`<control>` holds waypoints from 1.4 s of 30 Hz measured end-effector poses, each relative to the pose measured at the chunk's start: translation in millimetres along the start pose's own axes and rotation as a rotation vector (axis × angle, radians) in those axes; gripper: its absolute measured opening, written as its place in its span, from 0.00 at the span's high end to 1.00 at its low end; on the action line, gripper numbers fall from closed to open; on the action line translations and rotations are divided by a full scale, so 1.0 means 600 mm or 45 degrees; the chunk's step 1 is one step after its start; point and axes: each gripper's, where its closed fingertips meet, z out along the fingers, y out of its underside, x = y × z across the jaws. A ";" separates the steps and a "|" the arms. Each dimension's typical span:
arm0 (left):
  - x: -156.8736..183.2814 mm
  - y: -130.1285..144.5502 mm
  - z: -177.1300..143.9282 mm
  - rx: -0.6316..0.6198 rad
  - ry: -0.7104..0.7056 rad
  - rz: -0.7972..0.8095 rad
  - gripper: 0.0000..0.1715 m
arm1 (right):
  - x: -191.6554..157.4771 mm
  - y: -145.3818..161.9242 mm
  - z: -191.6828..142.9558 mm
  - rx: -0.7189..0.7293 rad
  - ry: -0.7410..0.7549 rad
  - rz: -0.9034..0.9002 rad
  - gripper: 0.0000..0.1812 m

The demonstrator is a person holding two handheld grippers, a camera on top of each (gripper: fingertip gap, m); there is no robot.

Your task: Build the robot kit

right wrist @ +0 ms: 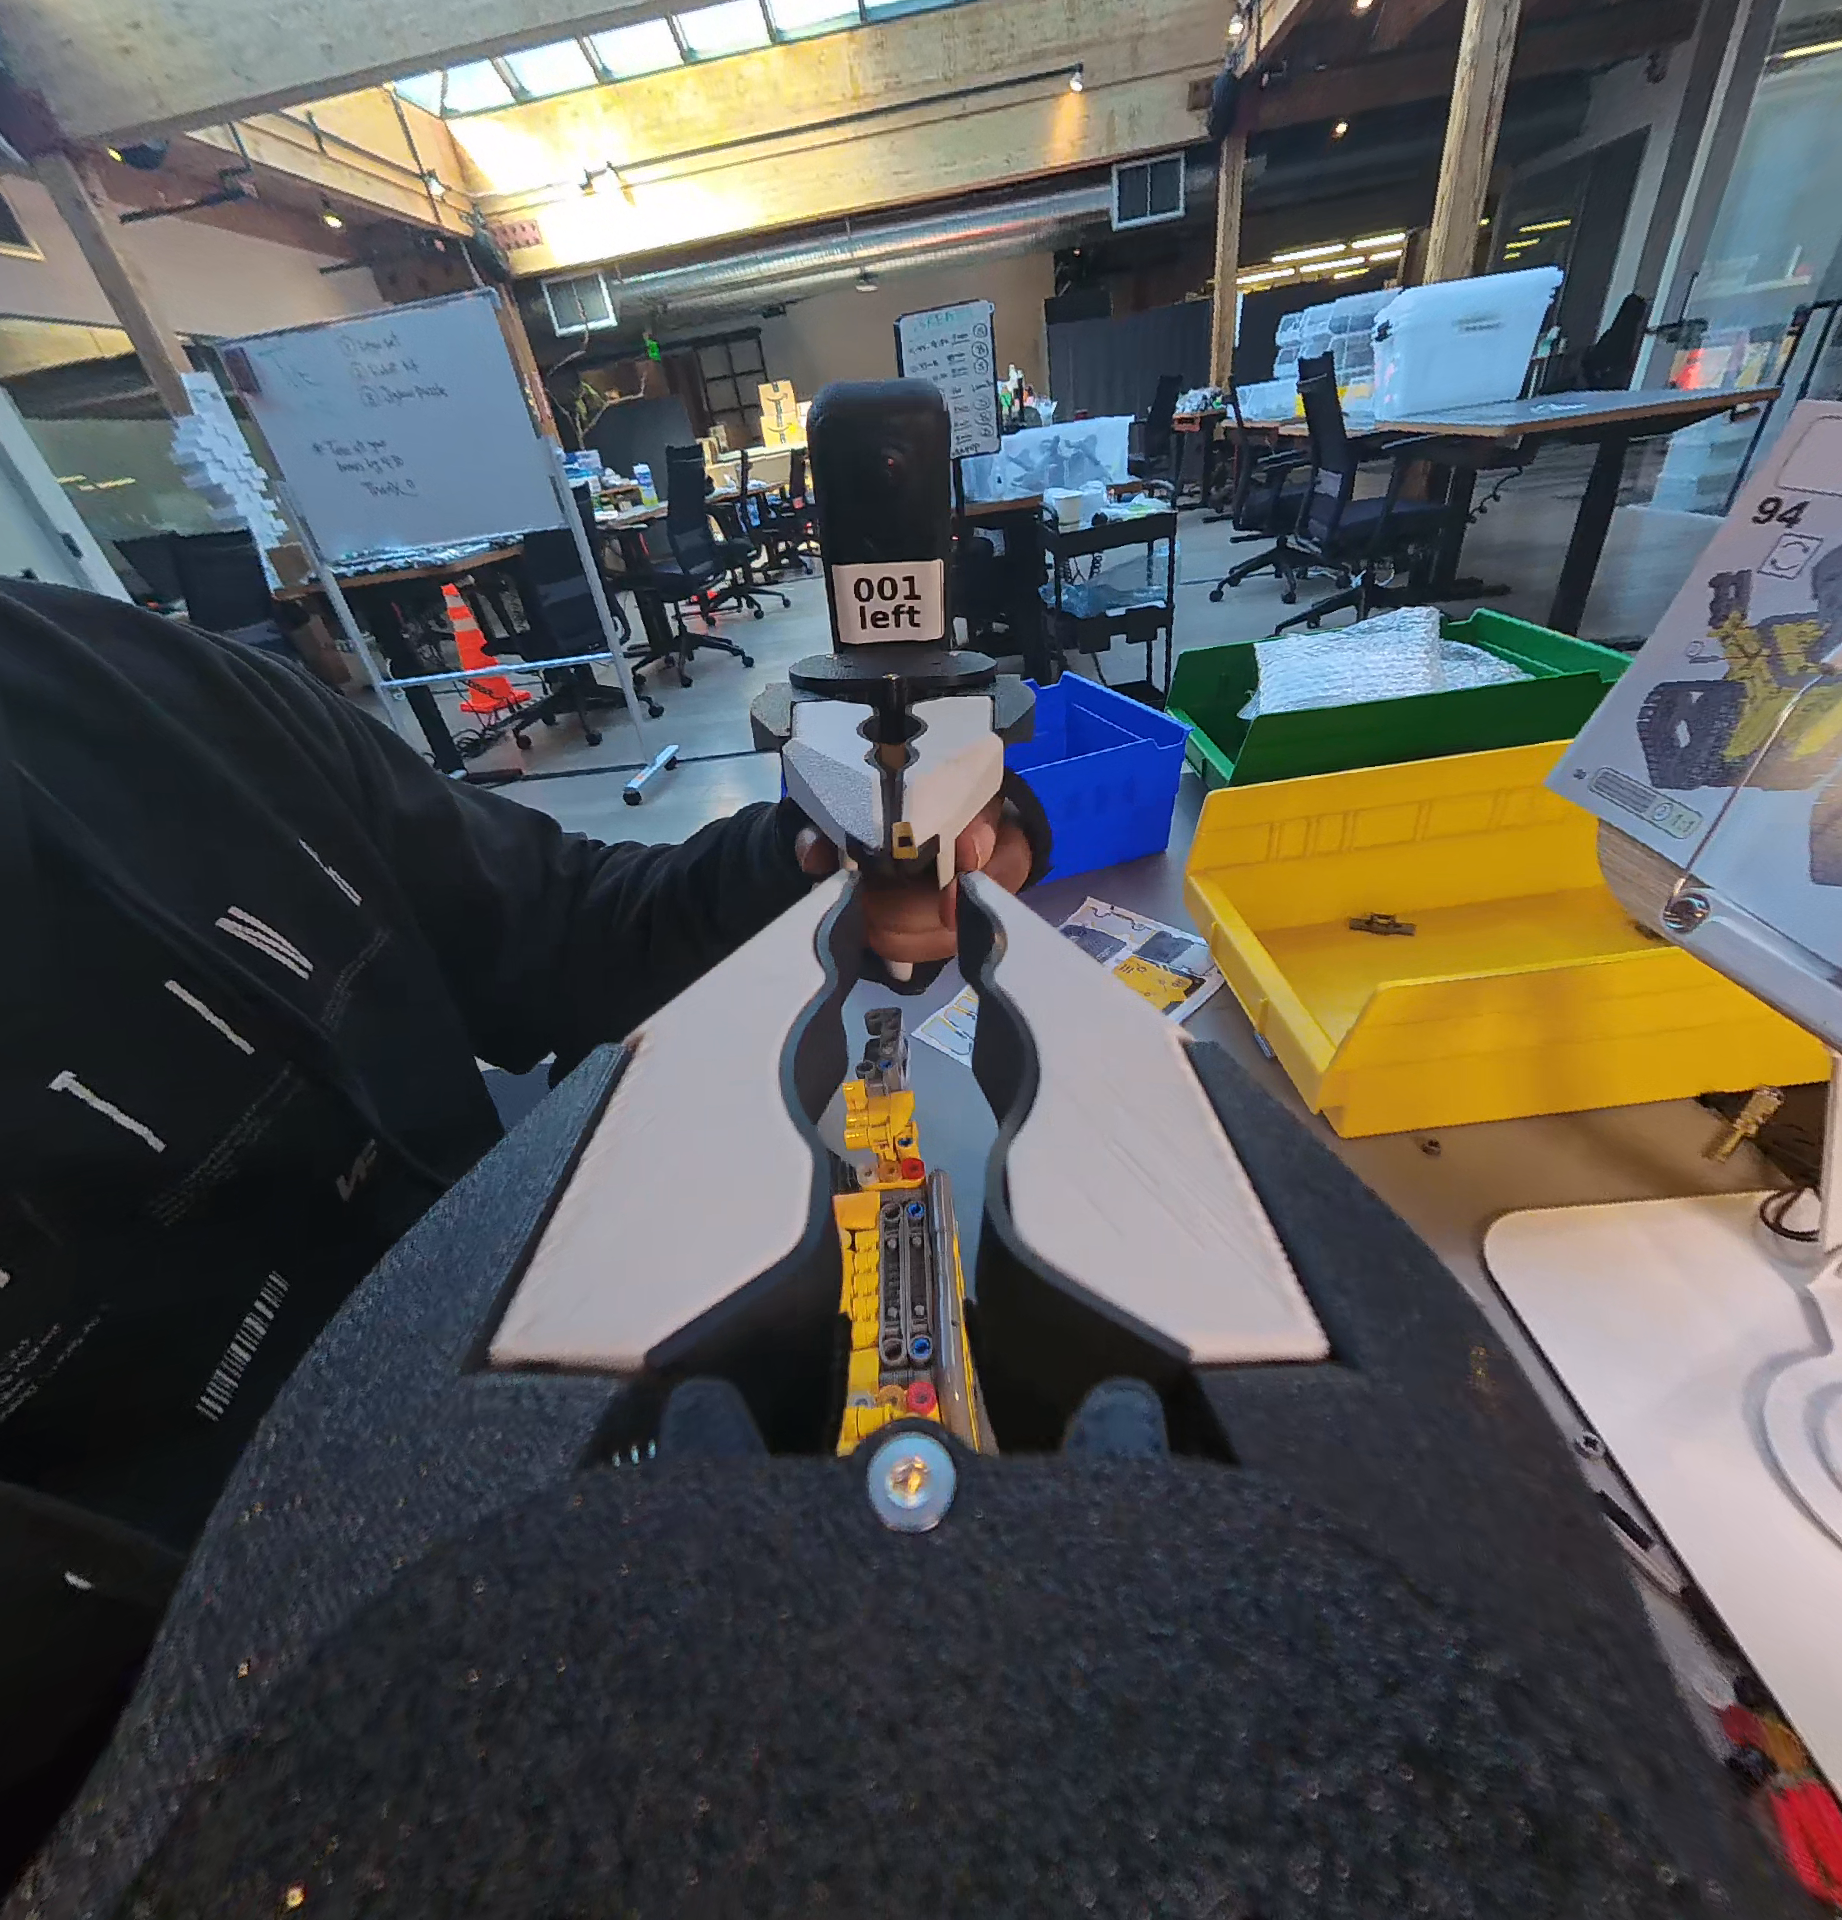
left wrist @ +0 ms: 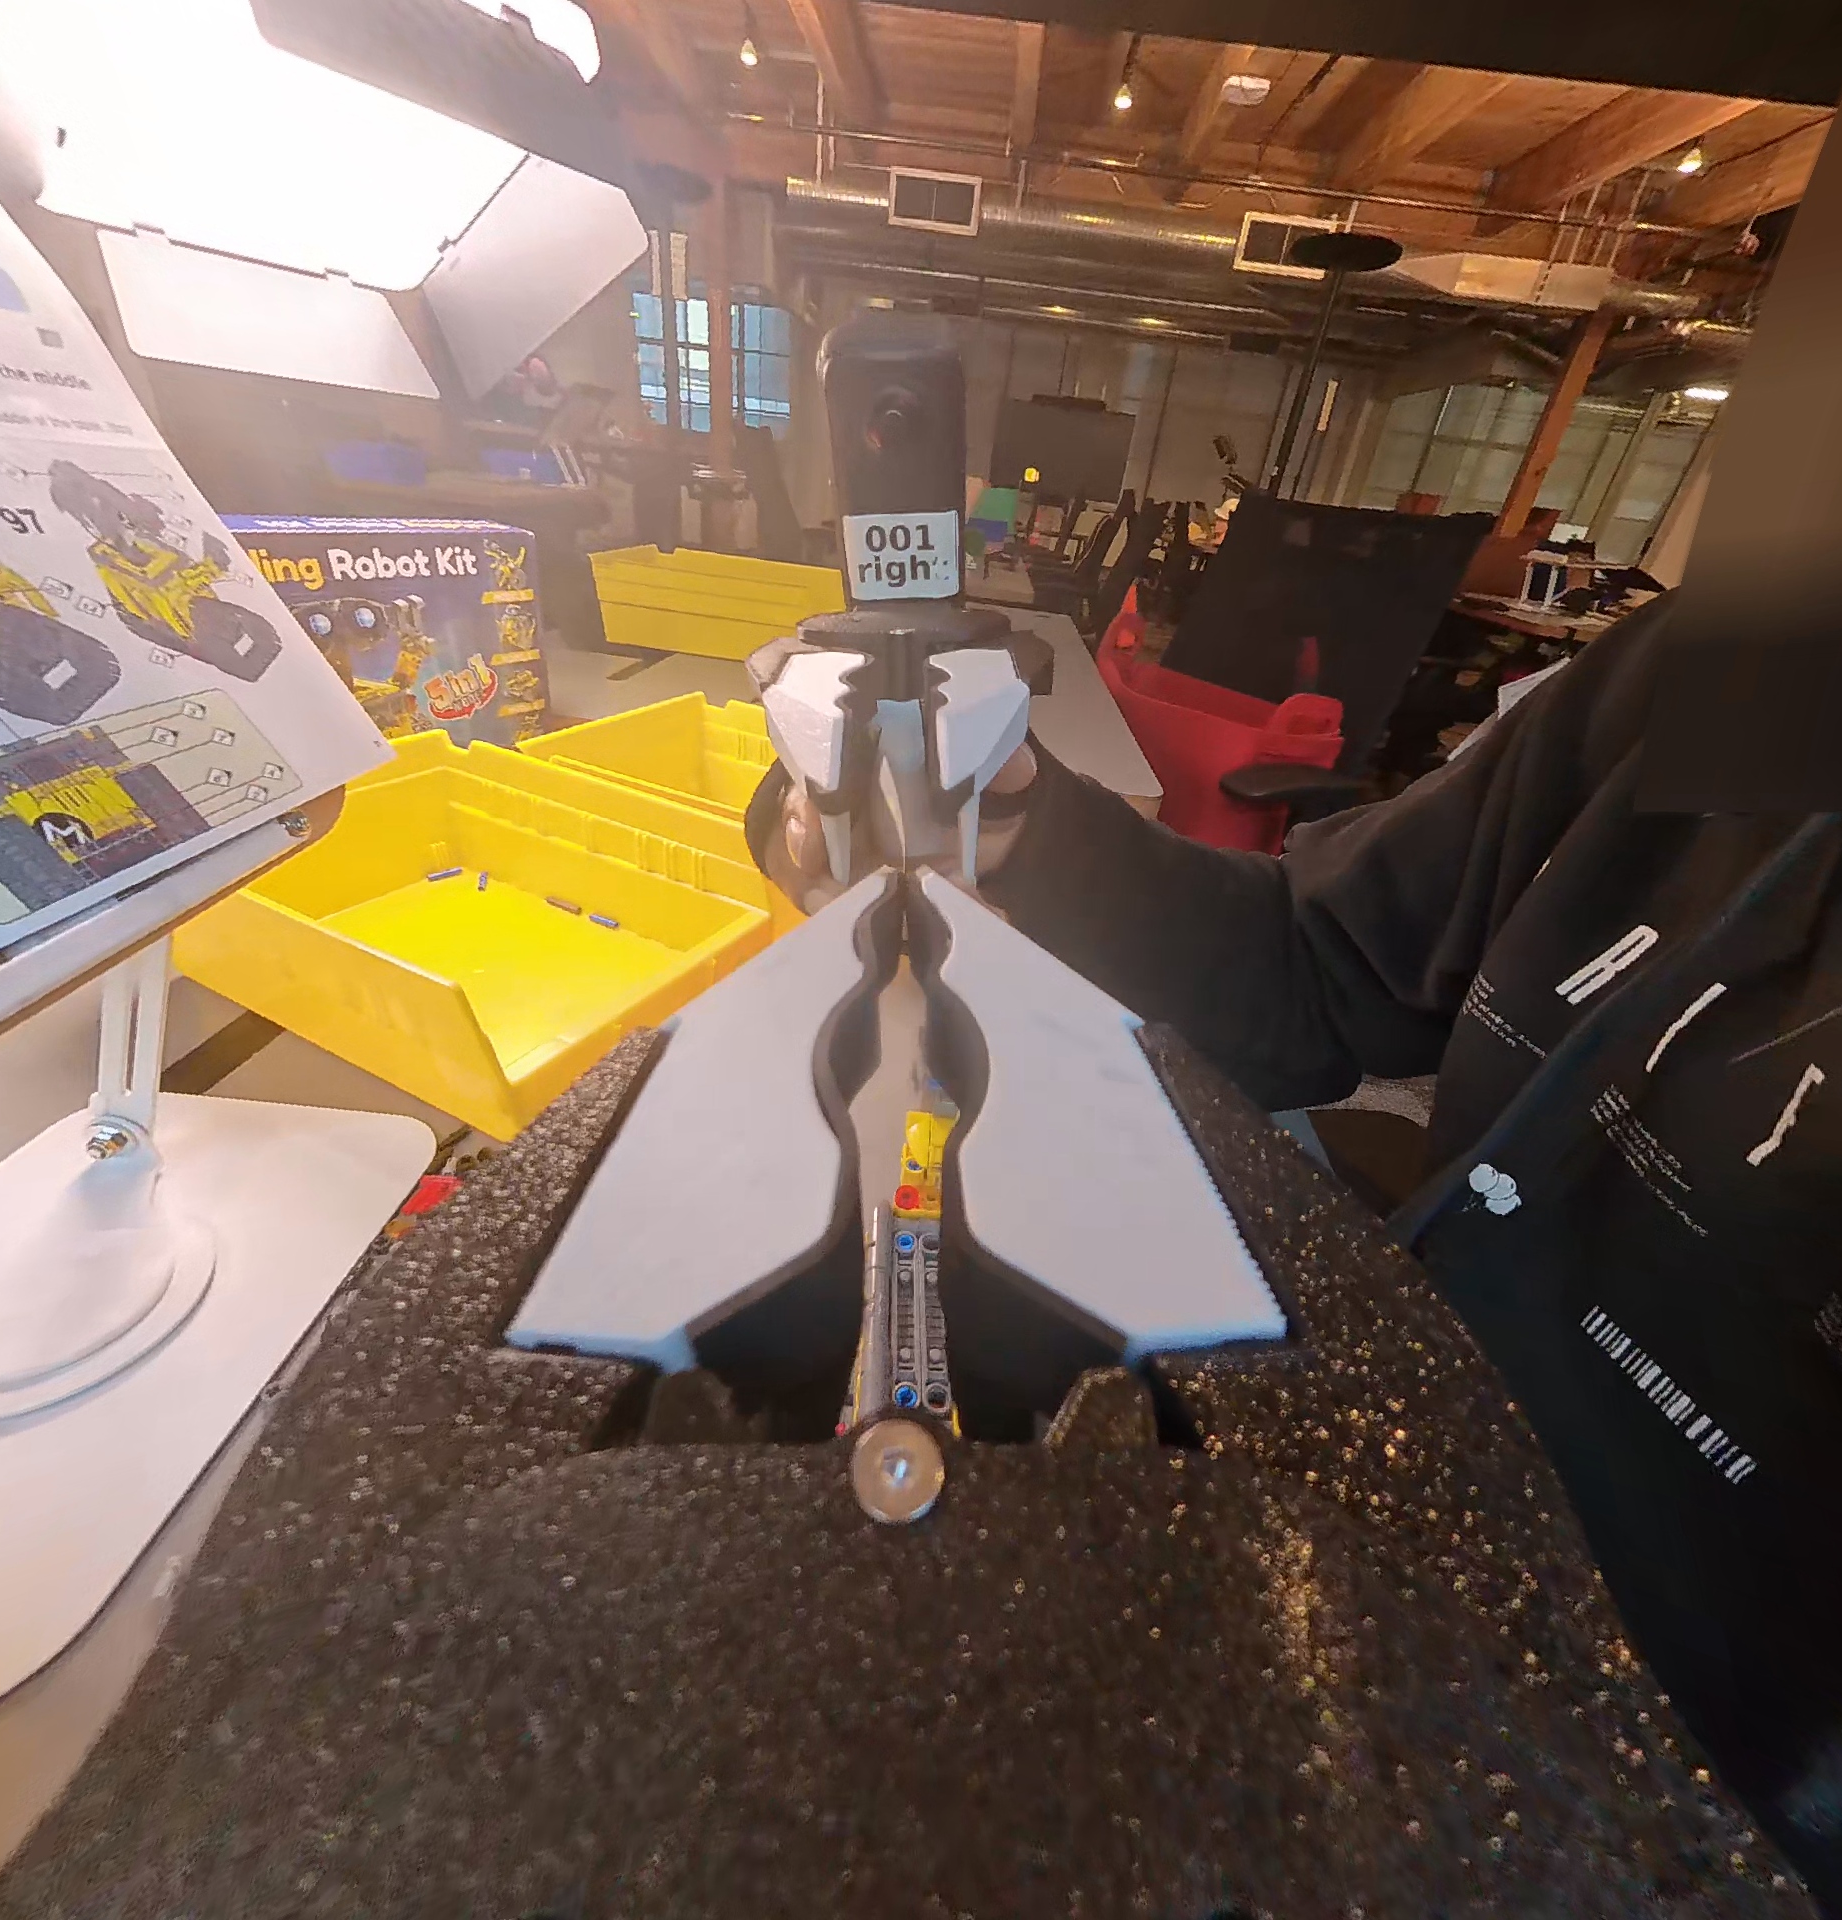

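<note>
My left gripper (left wrist: 903,879) has its jaws pressed together. In the right wrist view it (right wrist: 901,847) faces me and pinches a small yellow piece (right wrist: 903,840) at its tips. My right gripper (right wrist: 909,885) is open and empty, its tips just short of the left gripper's tips. In the left wrist view it (left wrist: 901,831) shows with its fingers apart. A yellow and grey brick model (right wrist: 896,1247) lies below, seen through the gap between the fingers, also in the left wrist view (left wrist: 912,1247). A hand holds each gripper.
Yellow bins (left wrist: 356,987) (right wrist: 1519,1060) stand on the table, one with small blue pins (left wrist: 543,894), one with a dark part (right wrist: 1379,923). An instruction booklet on a white stand (left wrist: 117,675) (right wrist: 1748,675), a kit box (left wrist: 408,613), a blue bin (right wrist: 1093,769), a green bin (right wrist: 1416,717). Left and right tips are no more than a few centimetres apart.
</note>
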 end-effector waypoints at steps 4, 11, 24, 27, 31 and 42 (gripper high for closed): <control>0.001 0.005 0.004 -0.013 0.004 0.003 1.00 | -0.006 -0.001 0.002 0.007 -0.018 -0.007 0.94; 0.000 0.008 0.006 -0.021 -0.001 0.004 1.00 | -0.009 0.001 0.004 0.001 -0.022 -0.032 0.99; 0.003 0.010 0.007 -0.020 0.006 0.001 1.00 | -0.006 0.001 0.002 -0.004 -0.017 -0.015 1.00; 0.005 0.009 0.007 -0.023 0.008 0.002 1.00 | -0.006 0.002 0.002 -0.007 -0.022 -0.001 1.00; 0.005 0.009 0.006 -0.022 0.007 0.005 1.00 | -0.007 0.002 0.002 -0.008 -0.029 -0.002 1.00; 0.005 0.015 -0.007 -0.150 -0.048 0.108 0.84 | -0.015 0.001 0.003 -0.023 -0.048 -0.003 1.00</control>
